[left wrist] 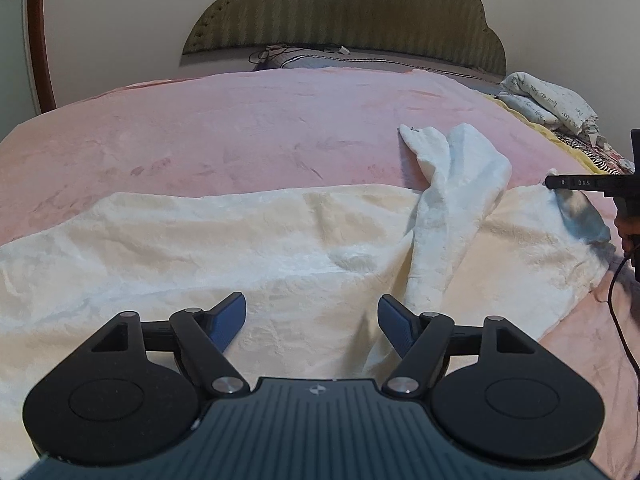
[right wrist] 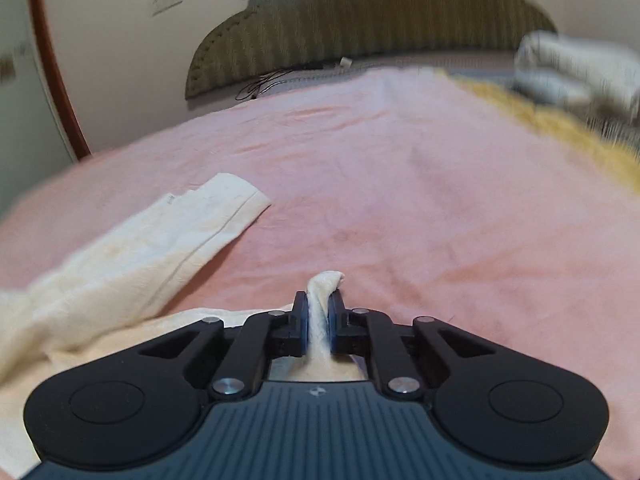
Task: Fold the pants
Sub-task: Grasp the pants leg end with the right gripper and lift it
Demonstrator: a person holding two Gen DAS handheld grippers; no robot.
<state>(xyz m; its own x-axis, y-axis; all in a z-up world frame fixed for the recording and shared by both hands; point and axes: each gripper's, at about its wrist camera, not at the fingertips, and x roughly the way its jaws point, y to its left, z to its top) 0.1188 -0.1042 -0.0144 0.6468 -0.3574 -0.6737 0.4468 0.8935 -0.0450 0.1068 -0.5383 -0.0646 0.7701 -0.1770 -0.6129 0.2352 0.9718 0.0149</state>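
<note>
Cream-white pants point(left wrist: 248, 240) lie spread across a pink bed cover point(left wrist: 240, 120). One leg point(left wrist: 452, 184) is bent up and away over the cover. My left gripper point(left wrist: 312, 316) is open and empty, just above the cloth near me. My right gripper point(right wrist: 319, 312) is shut on a pinched fold of the pants point(right wrist: 322, 300) and holds it a little above the cover. It also shows at the right edge of the left wrist view point(left wrist: 560, 183), at the pants' far right corner. A pant leg end point(right wrist: 224, 204) lies to its left.
A green striped headboard point(left wrist: 344, 12) stands at the back, with cables point(left wrist: 272, 54) in front of it. Folded printed cloth point(left wrist: 548, 100) and a yellow blanket point(right wrist: 552, 128) lie at the back right. A brown curved frame point(left wrist: 38, 40) stands at the left.
</note>
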